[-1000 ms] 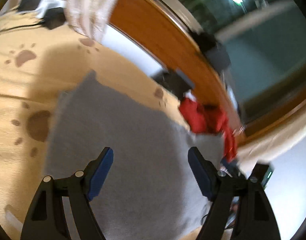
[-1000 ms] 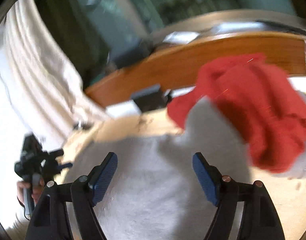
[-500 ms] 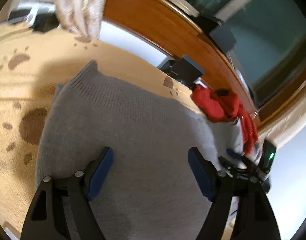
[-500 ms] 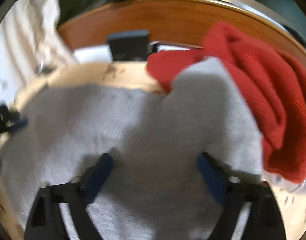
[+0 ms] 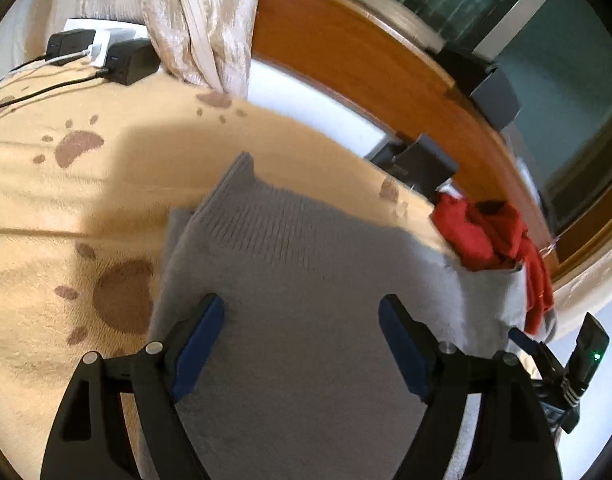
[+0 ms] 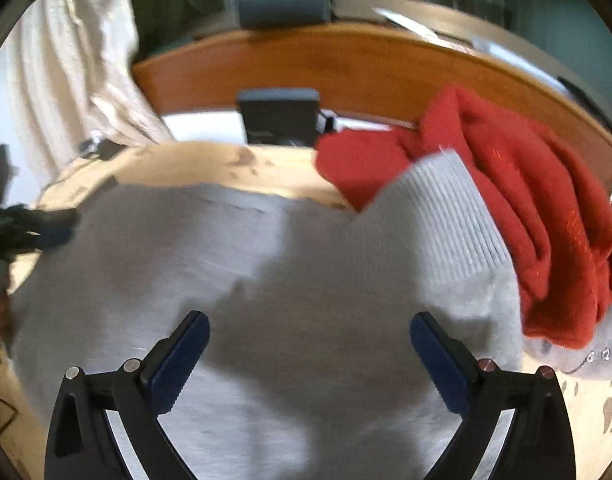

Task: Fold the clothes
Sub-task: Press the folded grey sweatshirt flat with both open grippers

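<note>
A: Left tool?
B: Spread wide, empty, over the grey sweater on the paw-print blanket.
A: Right tool?
B: Jaws just widened, gripping nothing; red garment beside the sweater.

1. A home bedroom is indicated: a soft tan blanket printed with brown paw marks is spread as a bed surface.
2. A wooden headboard is seen behind it, with cream curtains.
3. Chargers are plugged in; a grey sweater and red garment are laid out.
</note>
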`<state>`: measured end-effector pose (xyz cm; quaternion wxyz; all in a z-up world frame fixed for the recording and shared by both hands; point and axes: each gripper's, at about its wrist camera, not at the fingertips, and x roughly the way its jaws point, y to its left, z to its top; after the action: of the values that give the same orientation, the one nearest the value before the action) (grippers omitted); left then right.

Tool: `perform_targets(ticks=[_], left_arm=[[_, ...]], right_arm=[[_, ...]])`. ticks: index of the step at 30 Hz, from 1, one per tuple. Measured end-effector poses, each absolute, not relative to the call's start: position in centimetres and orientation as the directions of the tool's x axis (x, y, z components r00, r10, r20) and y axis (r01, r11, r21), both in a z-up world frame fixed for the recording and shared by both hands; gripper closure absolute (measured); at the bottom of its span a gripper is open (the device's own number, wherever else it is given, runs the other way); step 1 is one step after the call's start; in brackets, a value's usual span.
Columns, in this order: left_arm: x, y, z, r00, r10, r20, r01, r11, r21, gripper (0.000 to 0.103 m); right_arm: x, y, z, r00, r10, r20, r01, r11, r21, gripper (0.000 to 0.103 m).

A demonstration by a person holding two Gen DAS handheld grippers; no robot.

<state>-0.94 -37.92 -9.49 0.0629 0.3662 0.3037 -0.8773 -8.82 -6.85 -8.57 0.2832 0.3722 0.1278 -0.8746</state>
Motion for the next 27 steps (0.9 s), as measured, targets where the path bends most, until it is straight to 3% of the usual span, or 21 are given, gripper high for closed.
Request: perform_targets(ticks=[6,13,27], left_arm=[[-1.0,-36.4,-9.6,-0.724,0.051,-0.688,0.296,-0.878,-0.377,0.020],[-1.8,-34.3,-9.7,-0.695,-0.024,-0.719,0.267,-0.936,-0.228,0.009],[-2.0,-33.9,-9.8,-0.686,-0.003,-0.727,0.236,-0.947,-0.218,0.001]], right_arm=[[-9.1,-8.2,-10.3,-0.514,-0.384,-0.767,0.617,-0.787,-0.020,0.000],[-9.4,-8.0,-11.7,-0.487,-0.396,-0.779,0.624,-0.782,0.008,0.000],[-9.4,-7.9,-11.8,-0.467,-0.392,-0.793,0.636,-0.772,0.007,0.000]])
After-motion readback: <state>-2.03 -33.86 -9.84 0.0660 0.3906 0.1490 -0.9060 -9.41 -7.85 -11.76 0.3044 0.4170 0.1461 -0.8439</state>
